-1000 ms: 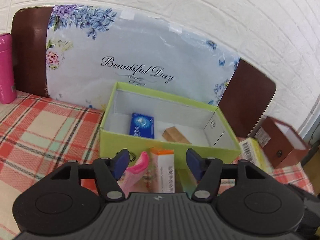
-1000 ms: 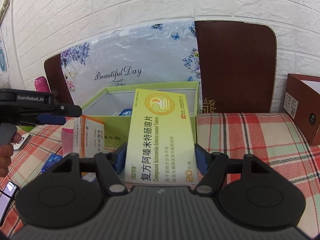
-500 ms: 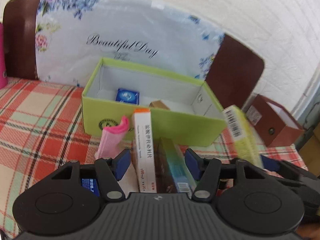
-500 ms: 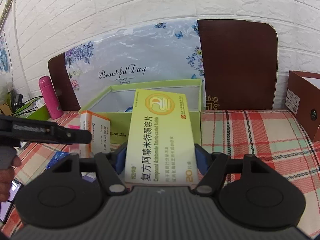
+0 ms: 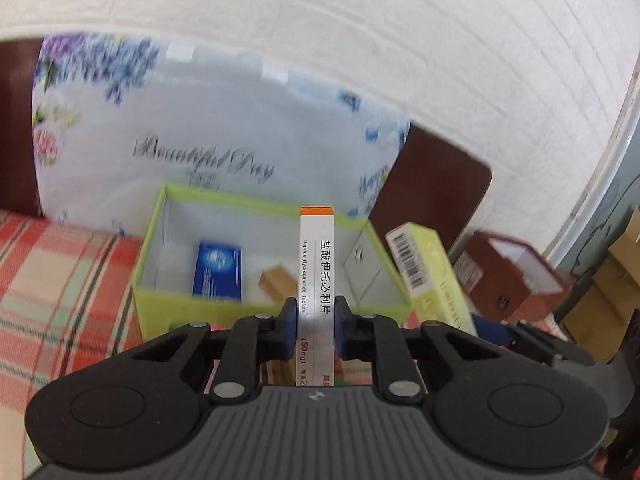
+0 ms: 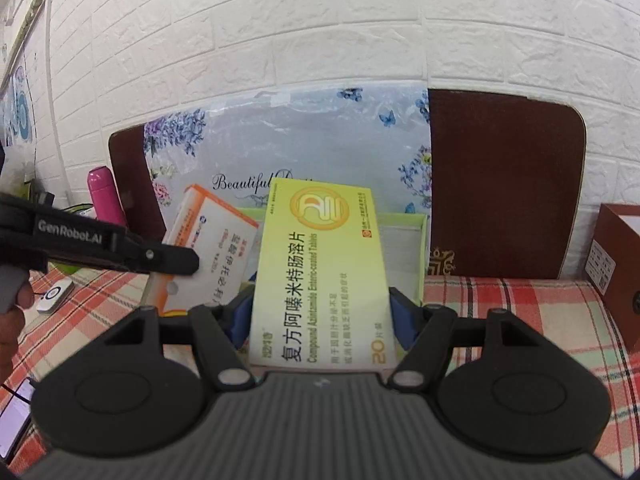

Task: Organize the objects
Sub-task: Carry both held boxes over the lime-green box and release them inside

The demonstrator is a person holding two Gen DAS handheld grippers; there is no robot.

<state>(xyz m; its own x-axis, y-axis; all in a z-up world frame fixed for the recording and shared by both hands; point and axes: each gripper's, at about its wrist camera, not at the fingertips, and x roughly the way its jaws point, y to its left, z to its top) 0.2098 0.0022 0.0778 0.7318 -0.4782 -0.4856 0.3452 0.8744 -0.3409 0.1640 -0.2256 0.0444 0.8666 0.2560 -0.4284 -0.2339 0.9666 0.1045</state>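
Red plaid tablecloth (image 6: 520, 308) meets white brick wall (image 6: 320, 40).

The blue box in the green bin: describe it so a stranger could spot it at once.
Start at the floral "Beautiful Day" board leaning on the white brick wall; the open green bin sits right in front of it on the plaid cloth. The blue box lies inside, toward the bin's left. It is the only blue thing there; its neighbour is a small brown box.

Home room: white brick wall (image 6: 320, 40), plaid tablecloth (image 6: 520, 304), pink flask (image 6: 105, 196)
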